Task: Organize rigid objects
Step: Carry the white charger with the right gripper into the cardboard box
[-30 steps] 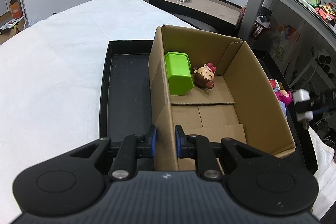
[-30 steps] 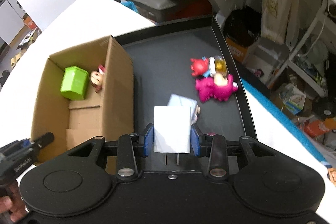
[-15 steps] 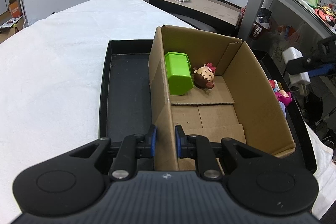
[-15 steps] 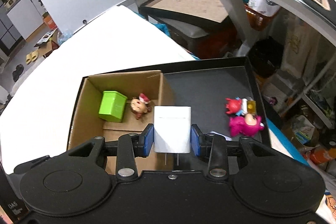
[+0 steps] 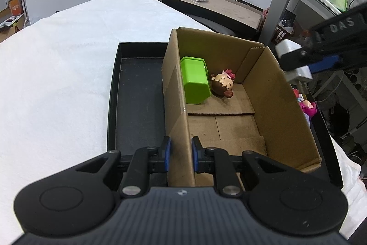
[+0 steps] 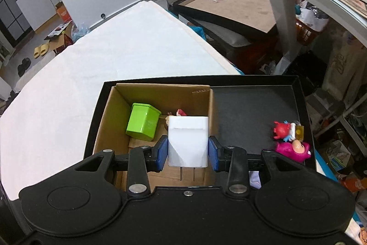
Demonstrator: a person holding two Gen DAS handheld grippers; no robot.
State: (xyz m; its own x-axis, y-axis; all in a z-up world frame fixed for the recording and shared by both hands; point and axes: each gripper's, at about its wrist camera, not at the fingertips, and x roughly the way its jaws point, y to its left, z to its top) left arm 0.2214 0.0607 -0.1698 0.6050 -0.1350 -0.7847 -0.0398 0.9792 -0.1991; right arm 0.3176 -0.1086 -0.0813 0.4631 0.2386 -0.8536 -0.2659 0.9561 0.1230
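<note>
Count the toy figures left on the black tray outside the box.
2, possibly more: a red figure and a pink figure, side by side at the tray's right edge. Small pieces crowd beside the red one, and the right gripper hides part of the tray.

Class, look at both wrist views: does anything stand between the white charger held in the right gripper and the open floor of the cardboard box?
Nothing visible does. The white charger hangs over the open-topped cardboard box. The green container and doll figure lie at the far end, leaving the near floor bare.
</note>
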